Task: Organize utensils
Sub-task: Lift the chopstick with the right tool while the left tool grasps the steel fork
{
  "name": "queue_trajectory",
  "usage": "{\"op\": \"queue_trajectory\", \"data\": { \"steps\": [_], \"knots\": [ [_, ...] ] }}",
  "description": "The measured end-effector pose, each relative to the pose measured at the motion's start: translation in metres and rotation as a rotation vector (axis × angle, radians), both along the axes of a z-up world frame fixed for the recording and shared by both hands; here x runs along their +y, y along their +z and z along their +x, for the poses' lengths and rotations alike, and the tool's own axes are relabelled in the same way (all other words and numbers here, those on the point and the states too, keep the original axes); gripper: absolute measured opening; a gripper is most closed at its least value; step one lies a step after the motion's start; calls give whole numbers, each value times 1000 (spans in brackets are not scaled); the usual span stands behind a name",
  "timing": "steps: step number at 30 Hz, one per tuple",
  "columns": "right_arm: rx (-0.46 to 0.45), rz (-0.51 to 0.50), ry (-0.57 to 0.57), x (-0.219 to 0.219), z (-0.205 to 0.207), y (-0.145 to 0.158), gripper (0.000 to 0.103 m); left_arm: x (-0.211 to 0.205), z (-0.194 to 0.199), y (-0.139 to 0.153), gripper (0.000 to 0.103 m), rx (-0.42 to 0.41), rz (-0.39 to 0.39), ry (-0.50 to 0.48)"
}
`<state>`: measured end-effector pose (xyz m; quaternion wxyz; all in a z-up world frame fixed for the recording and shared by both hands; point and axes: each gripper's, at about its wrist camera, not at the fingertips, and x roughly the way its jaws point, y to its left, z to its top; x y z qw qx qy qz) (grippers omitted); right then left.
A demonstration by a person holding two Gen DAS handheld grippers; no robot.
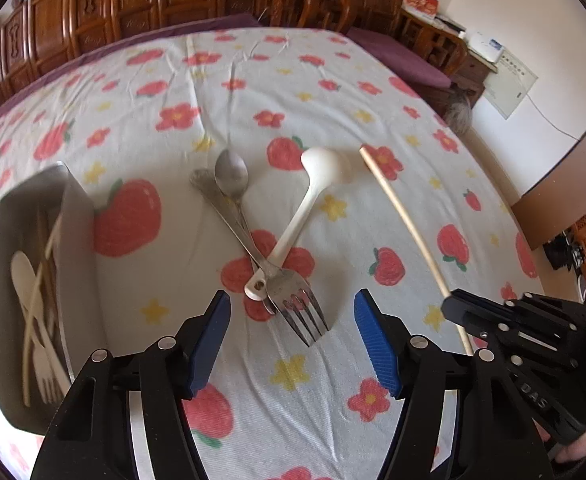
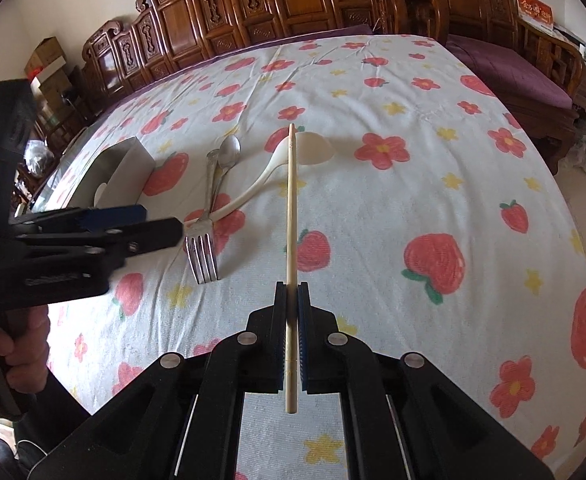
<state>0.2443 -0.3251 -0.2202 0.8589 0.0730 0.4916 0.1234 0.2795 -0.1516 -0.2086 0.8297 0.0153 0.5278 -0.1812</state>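
Step in hand: you are mid-sort, judging by the layout. One chopstick is already lifted, and the pile of loose cutlery on the flowered cloth (image 1: pixel 293 80) is not yet cleared.
Tray: the grey tray (image 1: pixel 77 216) is your landmark, standing at the left edge of the cloth.
Tray contents: pale wooden or plastic pieces lie jumbled in it. You can make out a spoon (image 1: pixel 23 270), a fork (image 1: pixel 45 364) and thin sticks (image 1: pixel 43 256) crossing over them. Blur hides the exact count.
White ladle spoon: the white ladle spoon (image 1: pixel 313 184) lies right of the tray, its handle end resting across the metal pieces.
Chopstick: the chopstick (image 2: pixel 291 208) is farthest from the tray, clear of the cloth and clenched in your right gripper (image 2: pixel 291 292), which grips it near its lower end.
Metal fork: the metal fork (image 1: pixel 293 300) is the piece nearest your left gripper (image 1: pixel 291 316), tines toward you, right of the tray.
Metal spoon: the metal spoon (image 1: pixel 233 176) lies beside the fork's handle, its bowl on the far side of the pile from you.
Left gripper: jaws apart, nothing between them, poised just over the fork's tines.
Next move, as I judge it: carry the chopstick across to the tray, and lower the left gripper squarely on the fork. The ladle's handle overlaps it, so expect it to shift.
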Motion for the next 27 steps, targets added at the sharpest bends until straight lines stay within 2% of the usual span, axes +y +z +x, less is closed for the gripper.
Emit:
{"op": "queue_trajectory", "data": {
  "steps": [9, 18, 23, 25, 27],
  "knots": [
    [-1, 7, 7, -5, 1, -6, 6, -6, 0, -20, 61, 38, 34, 68],
    [-3, 8, -10, -13, 2, -5, 6, -9, 2, -33, 44, 72, 28, 152],
    [-5, 11, -4, -12, 2, -4, 6, -11, 4, -35, 37, 74, 17, 160],
    [0, 3, -4, -13, 3, -6, 6, -13, 3, -34, 28, 70, 10, 148],
    [6, 3, -10, -15, 3, -8, 6, -15, 2, -33, 26, 65, 17, 143]
  ]
}}
